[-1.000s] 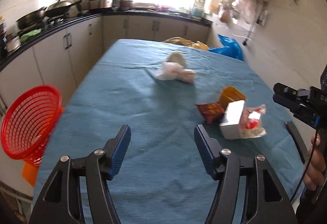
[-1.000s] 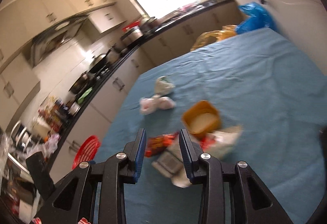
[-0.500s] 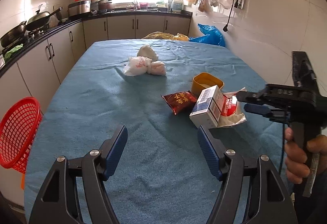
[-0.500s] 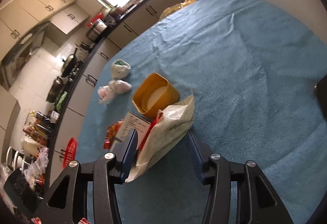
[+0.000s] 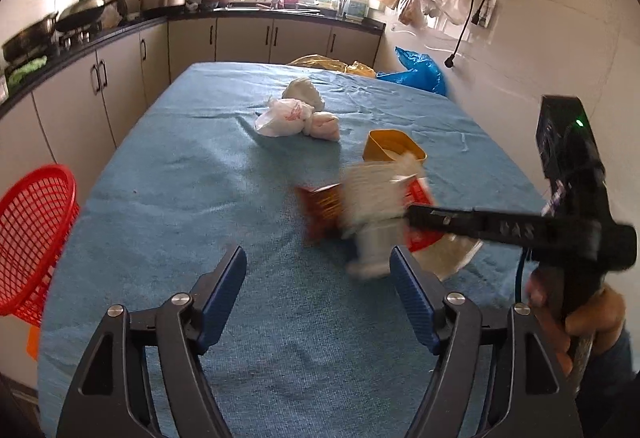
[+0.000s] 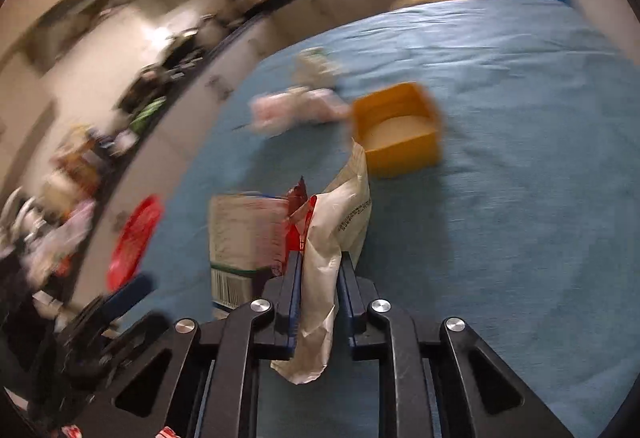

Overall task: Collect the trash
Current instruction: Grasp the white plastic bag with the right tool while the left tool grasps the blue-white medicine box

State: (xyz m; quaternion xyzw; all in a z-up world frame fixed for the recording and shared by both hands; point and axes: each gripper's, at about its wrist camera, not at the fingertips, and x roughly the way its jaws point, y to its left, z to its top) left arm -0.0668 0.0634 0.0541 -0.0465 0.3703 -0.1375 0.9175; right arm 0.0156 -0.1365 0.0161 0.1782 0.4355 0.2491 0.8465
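— Since the earlier view, the right gripper has dropped toward the table and its jaws have just been closing; now the pads pinch a white plastic wrapper between them. What about the other one?

— Left gripper hangs over the near end of the blue cloth, tilted downward, jaws spread wide and widening a little, nothing between them.

— And the hand?

— At 4 o'clock in the left view a hand grips the right tool's handle, with the tool reaching in toward the trash pile at centre.

— Count the trash.

— One wrapper in the grip; one white carton just beside it at 9 o'clock; one red snack packet, blurred; one yellow tub at 12 o'clock from the wrapper; three knotted white bags farther up the table.

— Bins?

— One red basket off the table's edge, at 9 o'clock in the left view.
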